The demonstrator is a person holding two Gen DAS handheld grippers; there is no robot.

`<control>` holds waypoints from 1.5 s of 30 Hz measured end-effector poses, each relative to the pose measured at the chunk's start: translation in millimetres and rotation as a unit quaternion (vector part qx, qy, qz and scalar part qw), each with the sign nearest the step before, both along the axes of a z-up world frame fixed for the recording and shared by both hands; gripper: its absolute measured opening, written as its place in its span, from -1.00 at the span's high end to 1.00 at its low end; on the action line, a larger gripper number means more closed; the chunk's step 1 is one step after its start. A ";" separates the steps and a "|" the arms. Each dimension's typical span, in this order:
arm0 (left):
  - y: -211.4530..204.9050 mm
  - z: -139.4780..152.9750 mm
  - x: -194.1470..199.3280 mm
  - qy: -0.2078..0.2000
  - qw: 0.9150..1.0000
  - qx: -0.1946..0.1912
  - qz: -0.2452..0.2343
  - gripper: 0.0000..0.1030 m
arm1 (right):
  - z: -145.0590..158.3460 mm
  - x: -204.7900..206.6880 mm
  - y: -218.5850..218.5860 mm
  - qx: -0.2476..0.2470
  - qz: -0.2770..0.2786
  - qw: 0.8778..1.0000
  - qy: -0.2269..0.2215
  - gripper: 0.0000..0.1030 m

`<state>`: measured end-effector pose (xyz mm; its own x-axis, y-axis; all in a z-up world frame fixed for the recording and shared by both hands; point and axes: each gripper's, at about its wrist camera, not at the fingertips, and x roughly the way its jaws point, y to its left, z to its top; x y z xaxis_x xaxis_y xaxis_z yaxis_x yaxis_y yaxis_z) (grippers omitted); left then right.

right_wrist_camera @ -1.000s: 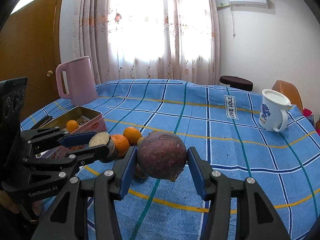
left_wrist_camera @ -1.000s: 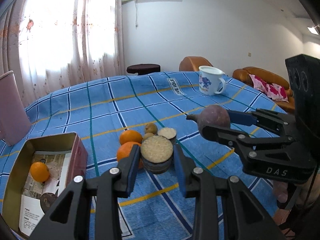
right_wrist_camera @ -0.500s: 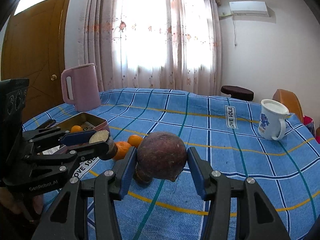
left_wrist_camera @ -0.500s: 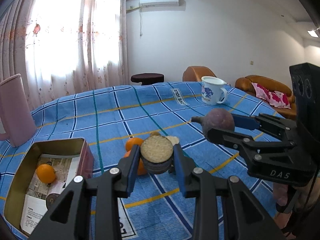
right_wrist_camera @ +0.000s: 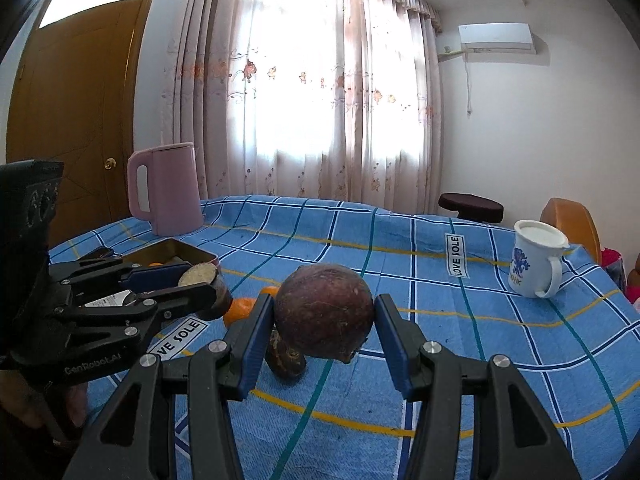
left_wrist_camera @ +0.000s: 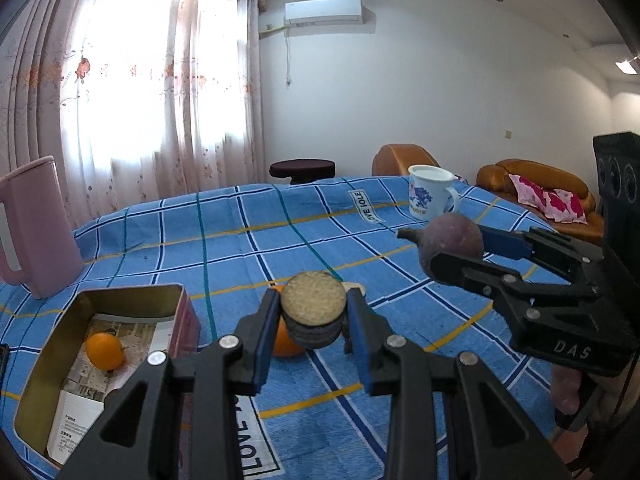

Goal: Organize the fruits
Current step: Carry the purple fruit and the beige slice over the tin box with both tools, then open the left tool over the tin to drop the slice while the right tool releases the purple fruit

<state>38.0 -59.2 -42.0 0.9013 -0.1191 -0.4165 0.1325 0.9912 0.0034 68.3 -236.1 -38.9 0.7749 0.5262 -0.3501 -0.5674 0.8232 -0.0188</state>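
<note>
My left gripper (left_wrist_camera: 313, 316) is shut on a dark cut fruit half (left_wrist_camera: 313, 306) with a pale flat face, held above the table. It also shows in the right wrist view (right_wrist_camera: 200, 280). My right gripper (right_wrist_camera: 324, 322) is shut on a round dark purple fruit (right_wrist_camera: 324, 316), seen from the left wrist view (left_wrist_camera: 450, 240) too. An orange (left_wrist_camera: 286, 342) lies on the blue checked cloth behind the left gripper. An open tin box (left_wrist_camera: 52, 364) at the left holds one orange (left_wrist_camera: 105, 351).
A pink kettle (left_wrist_camera: 34, 228) stands at the far left. A white mug (left_wrist_camera: 430, 196) stands at the far right of the table. A dark fruit piece (right_wrist_camera: 286, 360) lies under the right gripper. A stool and orange sofas stand beyond the table.
Both grippers have risen and tilted up with their fruits still held. The left gripper has shifted a little toward the tin box.
</note>
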 end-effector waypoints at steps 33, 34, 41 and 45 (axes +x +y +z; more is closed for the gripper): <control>127.7 10.1 -39.8 -0.011 0.992 -0.048 0.120 0.32 | 27.1 -8.8 128.2 -0.024 0.118 0.993 -0.003 -0.03; 132.1 10.0 -41.3 -0.010 0.991 -0.049 0.125 0.32 | 27.2 -9.3 133.2 -0.026 0.122 0.992 -0.003 -0.03; 166.6 4.7 -47.4 -0.001 0.984 -0.058 0.166 0.32 | 19.5 -12.6 169.6 -0.045 0.153 0.987 0.007 -0.03; 176.1 -0.1 -46.9 0.008 0.983 -0.060 0.176 0.32 | 9.3 -13.8 190.0 -0.058 0.169 0.984 0.019 -0.03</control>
<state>-8.9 116.9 -42.2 0.8885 0.1497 -0.4338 -0.2195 0.9688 -0.1153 54.5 -46.1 -29.6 0.5480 0.7060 -0.4487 -0.8104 0.5811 -0.0754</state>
